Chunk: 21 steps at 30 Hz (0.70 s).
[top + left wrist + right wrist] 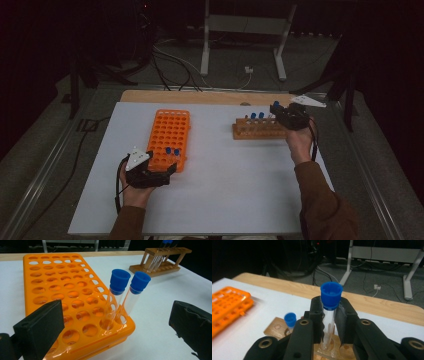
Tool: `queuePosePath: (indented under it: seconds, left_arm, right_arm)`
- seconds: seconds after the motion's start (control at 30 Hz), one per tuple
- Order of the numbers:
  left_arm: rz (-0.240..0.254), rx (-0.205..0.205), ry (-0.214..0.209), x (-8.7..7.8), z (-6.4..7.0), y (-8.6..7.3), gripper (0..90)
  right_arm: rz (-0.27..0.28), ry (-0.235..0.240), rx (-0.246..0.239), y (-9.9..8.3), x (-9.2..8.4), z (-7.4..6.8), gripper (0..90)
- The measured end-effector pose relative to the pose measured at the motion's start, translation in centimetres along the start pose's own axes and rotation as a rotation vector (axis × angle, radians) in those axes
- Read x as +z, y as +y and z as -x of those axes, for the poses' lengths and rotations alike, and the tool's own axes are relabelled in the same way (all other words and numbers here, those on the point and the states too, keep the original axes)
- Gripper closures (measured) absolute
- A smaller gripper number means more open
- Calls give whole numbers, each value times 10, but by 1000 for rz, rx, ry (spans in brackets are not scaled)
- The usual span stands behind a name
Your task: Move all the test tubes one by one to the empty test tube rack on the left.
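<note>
Clamped between the right claw's black jaws, a clear test tube with a blue cap stands upright over the wooden rack at the far right of the white surface. Its lower end seems to sit at or just inside a hole in the rack; whether it is fully seated cannot be told. The jaws grip the bare wall just under the cap, which looks like the sensible place to hold it: the tube is probably light, stiff, smooth and breakable, so a firm but modest squeeze near the top and a straight vertical move would suit it. More blue-capped tubes stand in the same rack just to its left.

On the near left, the left claw rests with its jaws spread wide and holding nothing, just beside the near end of the orange rack. Two capped tubes lean together in holes at that rack's near right corner.
</note>
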State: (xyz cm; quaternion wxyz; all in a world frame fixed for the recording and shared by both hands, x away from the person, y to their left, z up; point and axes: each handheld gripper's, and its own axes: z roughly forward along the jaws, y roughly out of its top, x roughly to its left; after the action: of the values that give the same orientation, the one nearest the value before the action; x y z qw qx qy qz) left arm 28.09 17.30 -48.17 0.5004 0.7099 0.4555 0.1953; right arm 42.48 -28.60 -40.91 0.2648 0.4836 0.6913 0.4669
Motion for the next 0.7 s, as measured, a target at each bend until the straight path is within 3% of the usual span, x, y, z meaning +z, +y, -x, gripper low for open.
queuePosePath:
  seconds: [0.3, 0.53, 0.7]
  left_arm:
    - [0, 4, -3, -1, 0, 0, 7]
    - [-5, 12, -13, 0, 2, 0, 11]
    - [-12, 25, -20, 2, 5, 0, 12]
  right_arm:
    - [3, 27, -6, 5, -10, -2, 769]
    - [-15, 63, -37, 2, -16, -13, 768]
    - [-26, 116, -41, -1, -18, -24, 768]
